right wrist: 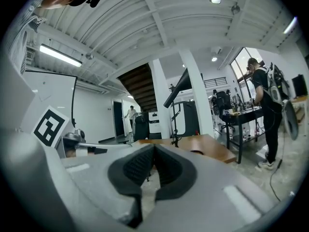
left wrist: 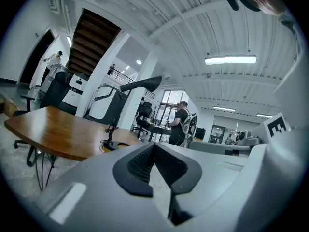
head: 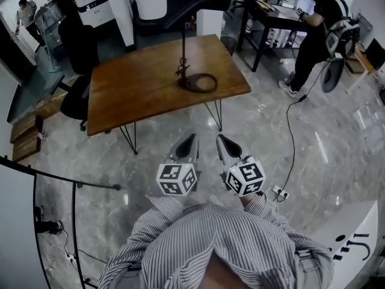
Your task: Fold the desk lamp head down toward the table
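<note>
A black desk lamp stands on the wooden table [head: 132, 89], its round base [head: 200, 82] near the table's right front corner. Its thin stem rises upright and the long head [head: 201, 5] juts out high above. The left gripper view shows the lamp head [left wrist: 142, 84] raised, and the right gripper view shows the same lamp head [right wrist: 177, 88]. My left gripper [head: 190, 141] and right gripper [head: 222, 141] are held side by side over the floor, well short of the table's front edge. Both are shut with nothing between the jaws.
A black office chair [head: 78, 71] stands at the table's left end. A person [head: 322, 35] with a backpack stands at a dark desk [head: 271, 17] at the back right. A cable [head: 289, 143] runs across the grey floor to a power strip [head: 278, 192]. A white counter [head: 355, 239] is at my right.
</note>
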`<action>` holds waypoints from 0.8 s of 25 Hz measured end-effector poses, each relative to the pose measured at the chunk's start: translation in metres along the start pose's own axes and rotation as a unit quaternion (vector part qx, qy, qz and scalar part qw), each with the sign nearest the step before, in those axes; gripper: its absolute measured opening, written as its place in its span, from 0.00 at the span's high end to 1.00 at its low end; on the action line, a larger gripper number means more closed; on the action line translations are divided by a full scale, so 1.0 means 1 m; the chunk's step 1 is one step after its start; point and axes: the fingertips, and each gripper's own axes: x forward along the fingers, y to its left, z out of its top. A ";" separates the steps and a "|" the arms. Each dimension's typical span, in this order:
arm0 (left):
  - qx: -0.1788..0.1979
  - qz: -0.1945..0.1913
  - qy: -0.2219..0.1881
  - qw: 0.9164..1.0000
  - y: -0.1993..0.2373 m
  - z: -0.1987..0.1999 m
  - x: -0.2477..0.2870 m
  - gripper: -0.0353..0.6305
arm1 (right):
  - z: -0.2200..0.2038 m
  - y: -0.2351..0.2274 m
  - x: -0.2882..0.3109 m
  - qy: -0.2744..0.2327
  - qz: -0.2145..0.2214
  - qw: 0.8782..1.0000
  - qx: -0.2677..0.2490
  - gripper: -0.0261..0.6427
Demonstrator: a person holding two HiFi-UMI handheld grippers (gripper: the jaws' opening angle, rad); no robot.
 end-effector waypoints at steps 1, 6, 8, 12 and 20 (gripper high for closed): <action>0.001 -0.002 -0.003 1.000 0.010 0.006 0.012 0.95 | 0.004 -0.006 0.016 0.000 0.001 1.000 -0.004 0.96; 0.016 -0.014 -0.008 1.000 0.063 0.050 0.076 0.95 | 0.033 -0.031 0.102 -0.007 -0.002 1.000 -0.015 0.96; 0.025 -0.022 -0.008 0.999 0.080 0.068 0.102 0.95 | 0.045 -0.041 0.132 -0.005 -0.005 1.000 -0.018 0.96; 0.042 -0.034 -0.011 0.998 0.111 0.097 0.147 0.95 | 0.061 -0.058 0.186 -0.010 -0.013 0.999 -0.029 0.96; 0.053 -0.027 -0.025 0.998 0.158 0.131 0.200 0.95 | 0.075 -0.096 0.256 -0.007 -0.008 0.999 -0.043 0.96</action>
